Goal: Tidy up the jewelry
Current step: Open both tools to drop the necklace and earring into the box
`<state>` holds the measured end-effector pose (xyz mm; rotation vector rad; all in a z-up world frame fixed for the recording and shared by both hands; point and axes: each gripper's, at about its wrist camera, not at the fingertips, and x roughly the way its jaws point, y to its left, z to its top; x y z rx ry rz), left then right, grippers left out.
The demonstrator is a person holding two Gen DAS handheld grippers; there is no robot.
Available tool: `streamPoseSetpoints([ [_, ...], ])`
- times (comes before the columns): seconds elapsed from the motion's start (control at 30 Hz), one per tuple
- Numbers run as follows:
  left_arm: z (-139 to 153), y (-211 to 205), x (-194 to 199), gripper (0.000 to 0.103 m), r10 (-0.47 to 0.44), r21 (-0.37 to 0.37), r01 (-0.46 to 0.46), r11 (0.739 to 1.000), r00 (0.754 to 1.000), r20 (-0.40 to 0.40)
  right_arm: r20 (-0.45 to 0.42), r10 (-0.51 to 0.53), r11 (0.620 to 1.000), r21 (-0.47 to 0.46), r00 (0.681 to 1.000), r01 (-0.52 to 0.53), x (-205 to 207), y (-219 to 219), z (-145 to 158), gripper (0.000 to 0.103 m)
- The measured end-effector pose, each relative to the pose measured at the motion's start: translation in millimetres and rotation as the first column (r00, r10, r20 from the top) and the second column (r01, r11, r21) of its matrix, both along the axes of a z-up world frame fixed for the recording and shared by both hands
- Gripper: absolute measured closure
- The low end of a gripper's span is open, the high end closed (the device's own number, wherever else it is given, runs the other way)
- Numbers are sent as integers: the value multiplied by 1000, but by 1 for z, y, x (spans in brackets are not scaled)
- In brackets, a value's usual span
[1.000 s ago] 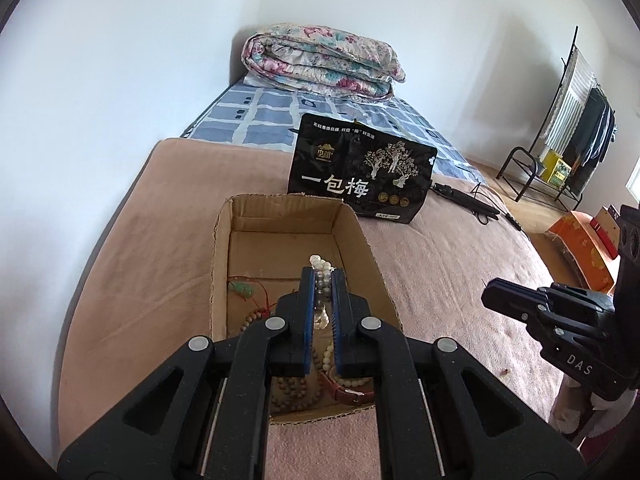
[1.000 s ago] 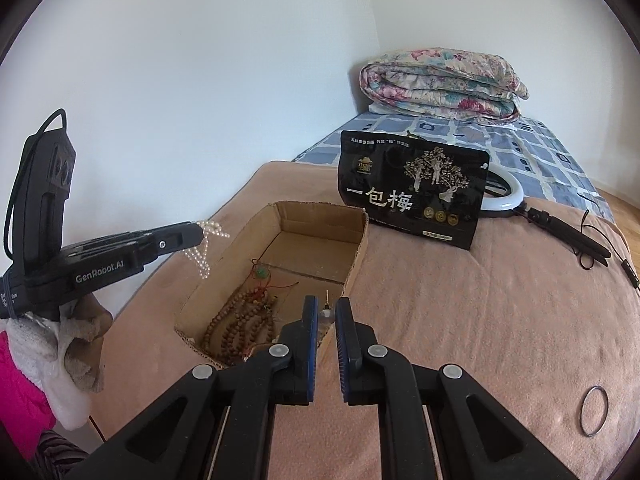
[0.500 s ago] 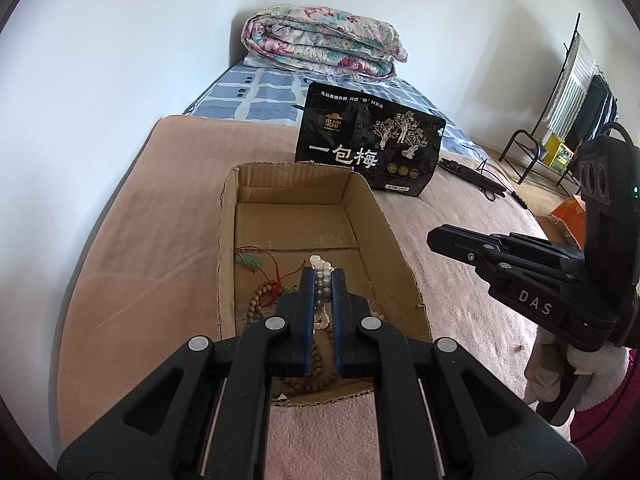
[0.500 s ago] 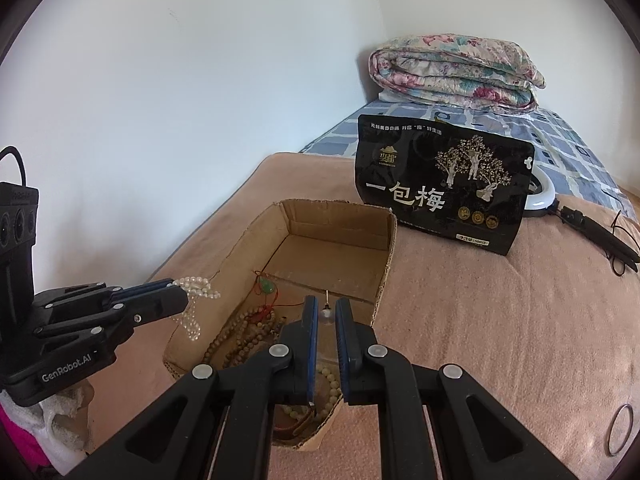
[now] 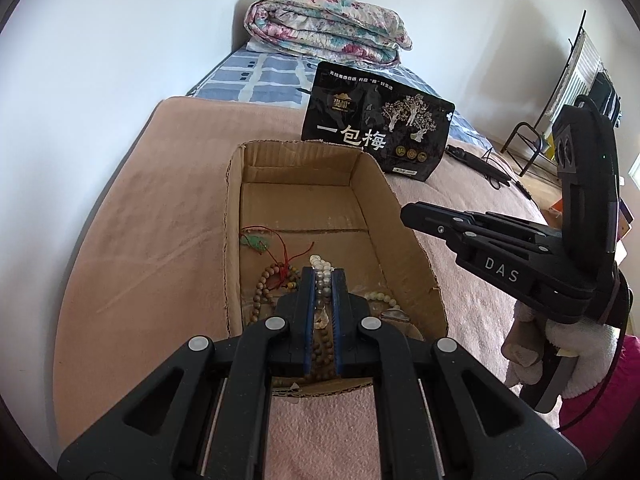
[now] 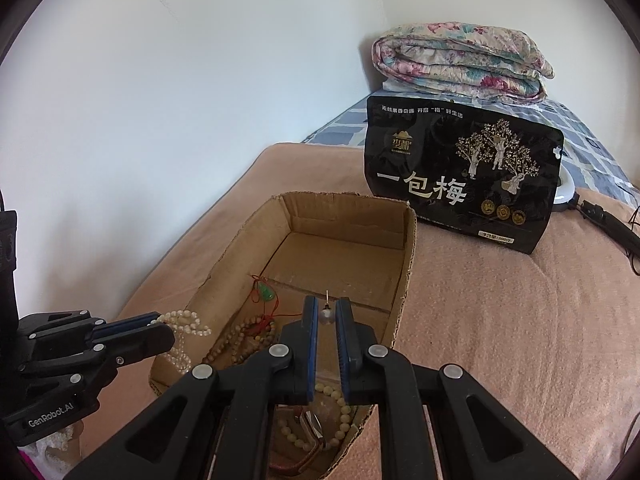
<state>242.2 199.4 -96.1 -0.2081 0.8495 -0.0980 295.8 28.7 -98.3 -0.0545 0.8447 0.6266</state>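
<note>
An open cardboard box (image 5: 234, 216) (image 6: 408, 264) lies on the tan bedspread. It holds brown bead strands (image 5: 268, 280) (image 6: 240, 340), a green pendant on red cord (image 5: 256, 242) (image 6: 266, 292), pale beads (image 6: 340, 408) and a watch (image 6: 308, 436). My left gripper (image 5: 323, 276) (image 6: 160, 326) is shut on a pearl necklace (image 5: 322, 268) (image 6: 182, 324), held over the box's near left part. My right gripper (image 6: 327, 312) (image 5: 408, 214) is shut on a small pearl earring (image 6: 326, 314), above the box's near right part.
A black snack bag (image 5: 376, 136) (image 6: 460, 176) stands behind the box. A folded floral quilt (image 5: 324, 36) (image 6: 460, 60) lies at the bed's head by the wall. A ring light and cable (image 6: 600, 216) lie right of the bag. A clothes rack (image 5: 576, 92) stands far right.
Both grippers have moved in over the box, each still shut on its piece. The right gripper has come from over the bedspread to above the box's near right part.
</note>
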Motion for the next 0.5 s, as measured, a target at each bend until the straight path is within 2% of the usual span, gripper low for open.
streamPoseSetpoints([
  [0.1,-1,-1,0,98,-7,-5,7,1000,1000,-8,-1,1,1000,-2,1000,-1,1,2,-2,95],
  [0.13,-2,-1,1,98,-11,-9,10,1000,1000,-16,-4,2,1000,-1,1000,-2,1,1,-2,90],
  [0.17,-3,-2,1,98,-13,-13,12,1000,1000,-22,-7,1,1000,4,1000,-1,2,1,-2,78],
  [0.23,-5,-2,1,97,-8,-12,8,1000,999,-35,-3,-6,1000,14,1000,6,1,-1,-1,69],
  [0.27,-6,-2,1,89,-8,-13,8,1000,999,-42,4,-14,1000,11,1000,13,1,-2,1,68],
  [0.3,-5,-2,1,73,-6,-14,5,1000,999,-42,7,-18,1000,10,1000,18,1,-3,3,67],
  [0.33,-5,-2,-1,66,2,-13,-2,1000,999,-34,10,-25,1000,11,1000,25,1,-4,4,63],
  [0.37,-3,-1,-3,64,6,-14,-7,1000,1000,-26,12,-34,999,12,999,34,1,-6,6,60],
  [0.5,2,-2,-5,64,18,-9,-18,1000,1000,-15,23,-54,998,13,998,54,-1,-14,12,60],
])
